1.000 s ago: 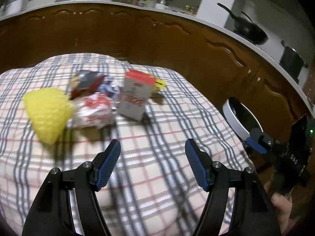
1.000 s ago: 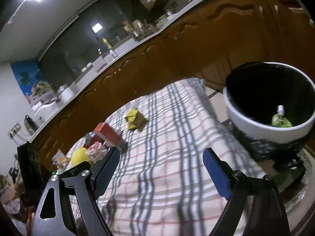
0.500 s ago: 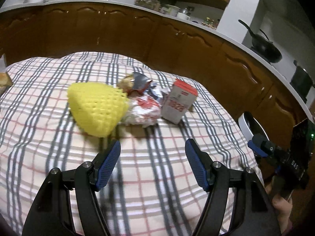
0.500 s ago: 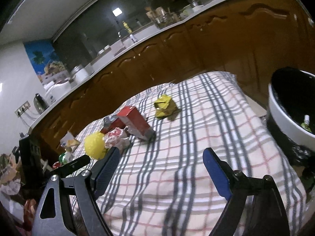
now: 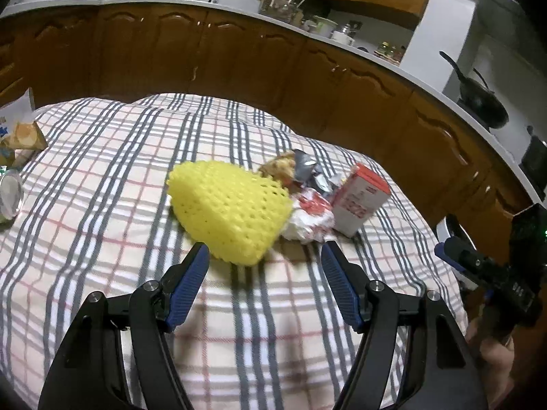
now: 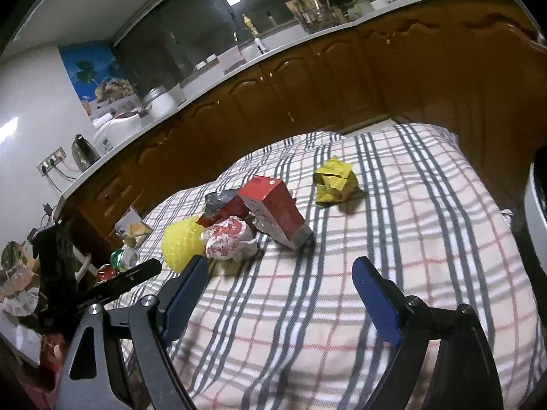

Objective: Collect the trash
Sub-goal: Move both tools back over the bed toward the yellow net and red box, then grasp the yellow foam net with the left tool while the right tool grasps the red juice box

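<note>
Trash lies on a plaid tablecloth (image 5: 102, 205). A yellow foam net (image 5: 229, 212) sits just beyond my open, empty left gripper (image 5: 265, 275). Beside it are a crumpled red-and-white wrapper (image 5: 311, 215), a silver-and-brown wrapper (image 5: 294, 167) and a red-topped carton (image 5: 359, 201). In the right wrist view I see the foam net (image 6: 179, 242), the wrapper (image 6: 230, 241), the tipped carton (image 6: 277, 212) and a crumpled yellow wrapper (image 6: 335, 181). My right gripper (image 6: 280, 283) is open and empty above the cloth. The white bin rim (image 6: 536, 205) shows at the right edge.
Wooden cabinets (image 5: 239, 61) curve behind the table. More litter, a can (image 5: 10, 198) and a snack bag (image 5: 24, 136), lies at the table's left edge. The right gripper body (image 5: 492, 273) shows at the right of the left wrist view.
Both views have swung left. The trash pile is now centred before my left gripper and closer. The bin has slid to the right edge of the right wrist view.
</note>
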Available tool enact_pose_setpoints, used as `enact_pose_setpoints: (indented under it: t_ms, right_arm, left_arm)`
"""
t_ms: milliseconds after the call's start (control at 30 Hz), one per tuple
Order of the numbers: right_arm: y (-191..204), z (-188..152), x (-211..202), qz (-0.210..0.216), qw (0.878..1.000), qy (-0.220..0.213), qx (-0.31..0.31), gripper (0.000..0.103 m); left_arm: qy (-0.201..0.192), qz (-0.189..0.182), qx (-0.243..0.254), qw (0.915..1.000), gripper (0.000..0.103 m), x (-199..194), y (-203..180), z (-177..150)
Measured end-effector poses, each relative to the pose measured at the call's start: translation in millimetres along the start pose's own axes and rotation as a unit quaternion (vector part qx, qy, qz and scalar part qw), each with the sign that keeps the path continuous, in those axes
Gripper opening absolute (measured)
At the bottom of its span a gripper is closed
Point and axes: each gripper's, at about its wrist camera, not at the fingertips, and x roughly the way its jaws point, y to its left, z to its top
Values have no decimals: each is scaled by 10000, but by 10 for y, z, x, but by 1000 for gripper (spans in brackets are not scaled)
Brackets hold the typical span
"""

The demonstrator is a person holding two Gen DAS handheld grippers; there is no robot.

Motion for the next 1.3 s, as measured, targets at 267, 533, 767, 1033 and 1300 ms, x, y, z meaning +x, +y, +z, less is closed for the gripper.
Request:
enact_pose_setpoints:
  t_ms: [267,533,767,1033,1300]
  right_arm:
    - [91,220,287,-38,9992,65,-387,88]
    - [183,386,743,-74,9945,370,-975,88]
    - [122,416,1018,-251,9928,563,-1026,41]
    - [96,323,676,-82,9964,297,-796,29]
    - [98,186,120,-23,9980,-89,-618,29]
  left_arm:
    - [287,-38,-105,9995,69,229,144,197]
    - [596,-218,-276,9976,69,449,224,277]
    - [694,-356,-255,9966,33,545,230,272]
    - [369,-393,187,9984,10,237,67,218]
    - [263,-908,454,9945,10,4,-296,181]
